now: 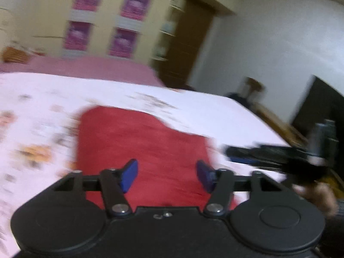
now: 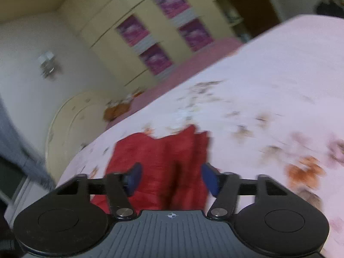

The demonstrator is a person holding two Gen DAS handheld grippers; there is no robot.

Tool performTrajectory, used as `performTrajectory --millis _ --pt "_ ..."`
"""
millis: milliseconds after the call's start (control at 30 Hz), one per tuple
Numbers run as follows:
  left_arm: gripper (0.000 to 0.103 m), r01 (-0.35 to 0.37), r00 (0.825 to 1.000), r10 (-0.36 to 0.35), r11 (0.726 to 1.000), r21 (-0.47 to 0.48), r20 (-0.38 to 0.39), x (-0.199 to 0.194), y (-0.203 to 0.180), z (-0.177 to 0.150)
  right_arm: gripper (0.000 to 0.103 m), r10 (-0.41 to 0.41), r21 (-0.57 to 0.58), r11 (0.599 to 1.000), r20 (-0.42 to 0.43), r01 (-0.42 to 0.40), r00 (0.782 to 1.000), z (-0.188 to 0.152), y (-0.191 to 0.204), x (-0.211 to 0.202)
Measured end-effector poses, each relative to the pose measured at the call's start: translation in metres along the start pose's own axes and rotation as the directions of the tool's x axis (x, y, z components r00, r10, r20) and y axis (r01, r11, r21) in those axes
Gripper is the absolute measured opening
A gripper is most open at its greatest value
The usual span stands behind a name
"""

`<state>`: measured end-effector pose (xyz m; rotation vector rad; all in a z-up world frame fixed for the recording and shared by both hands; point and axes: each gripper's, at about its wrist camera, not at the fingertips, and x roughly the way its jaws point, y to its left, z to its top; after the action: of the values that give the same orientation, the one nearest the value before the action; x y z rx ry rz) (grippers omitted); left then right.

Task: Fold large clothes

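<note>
A red garment (image 1: 142,146) lies folded flat on a pale floral bedsheet (image 1: 38,99). My left gripper (image 1: 166,176) hovers over its near part, open, with its blue pads apart and only cloth showing below the gap. In the left wrist view my right gripper (image 1: 234,153) shows from the side at the right, held by a hand (image 1: 320,195). In the right wrist view the red garment (image 2: 159,150) lies creased on the bedsheet (image 2: 268,81). My right gripper (image 2: 172,179) is above it, open, its pads pressing on nothing. Both views are blurred.
A yellow wardrobe (image 1: 107,21) with purple panels stands beyond the bed, with a brown door (image 1: 189,43) beside it. A pink cover (image 1: 90,68) lies at the bed's far side. A dark panel (image 1: 318,103) stands at the right. A cream headboard (image 2: 71,124) is at the left.
</note>
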<state>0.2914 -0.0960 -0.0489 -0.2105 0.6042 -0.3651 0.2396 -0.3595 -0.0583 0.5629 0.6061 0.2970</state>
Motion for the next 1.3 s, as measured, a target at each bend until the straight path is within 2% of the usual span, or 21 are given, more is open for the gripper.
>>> performTrajectory --millis 67,200,300,367,467,567,633,767,800,900,1000,1100,1300 --pt "0.045 -0.043 0.999 0.043 0.999 -0.028 0.012 0.015 0.029 0.011 0.026 -0.002 -0.099 0.995 0.006 0.003 1.000 0.003 0.022 0.016" --pt "0.038 -0.001 1.000 0.001 1.000 -0.003 -0.029 0.060 0.052 0.023 0.026 -0.055 -0.252 0.966 -0.013 0.050 0.998 0.005 0.051 0.055" --pt "0.033 0.049 0.995 -0.045 0.998 0.037 -0.092 0.095 0.044 0.017 0.021 -0.164 -0.338 0.932 -0.068 0.132 0.984 -0.001 0.053 0.083" --pt "0.033 0.068 0.990 -0.060 0.996 0.063 -0.126 0.110 0.037 0.008 0.019 -0.222 -0.334 0.926 -0.107 0.176 0.969 -0.006 0.038 0.102" --pt "0.033 0.084 0.984 -0.074 0.995 0.054 -0.164 0.123 0.034 -0.007 0.018 -0.277 -0.313 0.923 -0.142 0.222 0.951 -0.015 0.019 0.113" --pt "0.034 0.087 0.976 -0.076 0.995 0.048 -0.203 0.137 0.037 -0.011 0.018 -0.300 -0.266 0.931 -0.162 0.251 0.940 -0.024 -0.003 0.120" --pt "0.034 0.079 0.974 -0.063 0.995 0.066 -0.218 0.141 0.035 -0.015 0.018 -0.292 -0.216 0.943 -0.172 0.254 0.941 -0.027 -0.014 0.121" --pt "0.032 0.062 0.974 -0.035 0.992 0.114 -0.224 0.126 0.026 -0.009 0.018 -0.315 -0.209 0.938 -0.186 0.275 0.931 -0.020 -0.006 0.110" --pt "0.032 0.062 0.976 -0.033 0.989 0.132 -0.213 0.115 0.022 -0.008 0.018 -0.319 -0.208 0.936 -0.165 0.283 0.933 -0.013 0.002 0.102" --pt "0.033 0.043 0.982 -0.011 0.985 0.165 -0.190 0.080 0.014 -0.008 0.018 -0.263 -0.240 0.941 -0.083 0.237 0.961 -0.008 0.030 0.055" --pt "0.033 0.032 0.983 0.001 0.983 0.181 -0.181 0.054 0.008 -0.015 0.018 -0.193 -0.296 0.940 -0.049 0.170 0.980 -0.015 0.058 0.016" --pt "0.033 0.013 0.985 0.022 0.980 0.198 -0.169 0.035 0.001 -0.026 0.018 -0.159 -0.345 0.930 -0.060 0.129 0.985 -0.030 0.076 -0.003" --pt "0.032 -0.001 0.986 0.036 0.976 0.217 -0.161 0.017 -0.009 -0.041 0.018 -0.157 -0.403 0.910 -0.130 0.093 0.979 -0.065 0.086 -0.002"
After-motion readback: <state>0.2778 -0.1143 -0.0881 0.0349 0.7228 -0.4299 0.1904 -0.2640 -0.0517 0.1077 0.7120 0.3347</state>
